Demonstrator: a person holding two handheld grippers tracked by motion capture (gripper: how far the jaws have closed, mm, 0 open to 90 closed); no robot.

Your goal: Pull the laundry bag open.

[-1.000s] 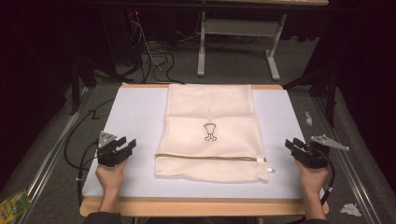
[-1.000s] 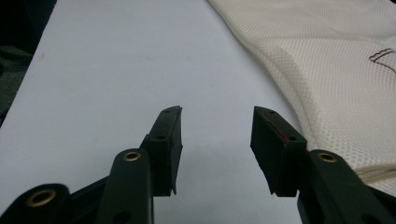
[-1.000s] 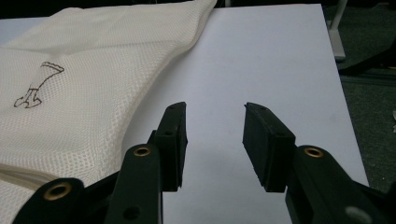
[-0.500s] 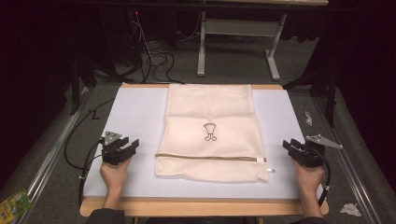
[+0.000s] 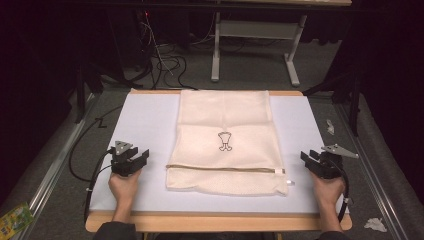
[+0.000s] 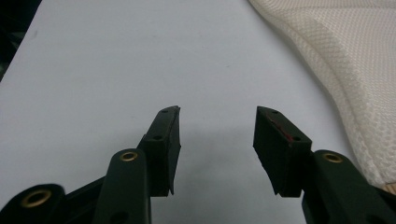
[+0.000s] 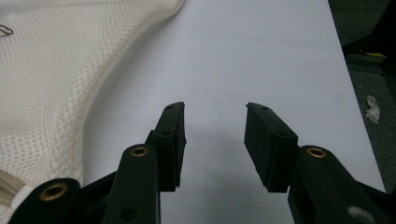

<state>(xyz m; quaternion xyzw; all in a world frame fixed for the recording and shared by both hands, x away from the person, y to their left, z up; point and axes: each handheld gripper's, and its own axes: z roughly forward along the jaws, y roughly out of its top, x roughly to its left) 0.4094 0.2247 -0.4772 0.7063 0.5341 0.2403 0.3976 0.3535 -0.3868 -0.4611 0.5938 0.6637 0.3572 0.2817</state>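
High view: 1 cream mesh bag [image 5: 227,142] flat mid-table [image 5: 145,122], btwn 2 grippers; left gripper [image 5: 131,161] & right gripper [image 5: 316,162] both w/ jaws spread, empty, each beside bag's near corners, not touching

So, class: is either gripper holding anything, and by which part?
Nothing is held. The left gripper and right gripper are both open over the white table, beside the mesh bag.
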